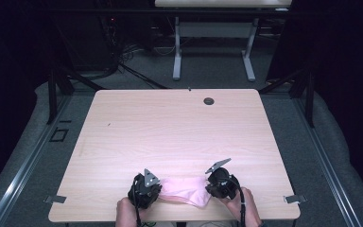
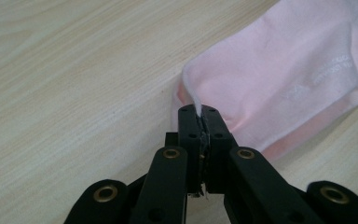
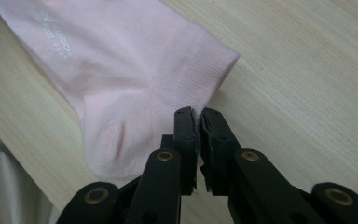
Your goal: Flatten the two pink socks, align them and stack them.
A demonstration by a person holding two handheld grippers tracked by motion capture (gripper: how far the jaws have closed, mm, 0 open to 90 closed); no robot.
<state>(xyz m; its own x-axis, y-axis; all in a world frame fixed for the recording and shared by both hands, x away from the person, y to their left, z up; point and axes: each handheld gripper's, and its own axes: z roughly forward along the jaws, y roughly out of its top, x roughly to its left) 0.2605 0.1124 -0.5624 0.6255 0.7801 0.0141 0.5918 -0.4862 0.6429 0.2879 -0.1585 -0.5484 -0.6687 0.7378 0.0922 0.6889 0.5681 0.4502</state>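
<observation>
Wooden table [image 1: 170, 137], pale laminate, with a small dark grommet [image 1: 209, 101] near its far edge. No container stands on it.

Pink sock [image 1: 185, 190], lying flat at the near edge of the table, between the two grippers; faint white lettering shows on the fabric [image 3: 56, 43]. The knit looks thin, light and limp: it will likely drape and fold when lifted, cannot break, and should not slip from closed pads. Best held at a hem or corner, one end per gripper, so that it hangs stretched rather than bunched.

Left gripper [image 2: 199, 112], at the sock's left end, jaws closed tight with a thin lip of the sock's edge pinched between the pads and standing up from them.

Right gripper [image 3: 198, 114], at the sock's right end, by the ribbed cuff; jaws drawn nearly together, a narrow slit between them. The cuff edge meets the tips, and it appears to be nipped there.
</observation>
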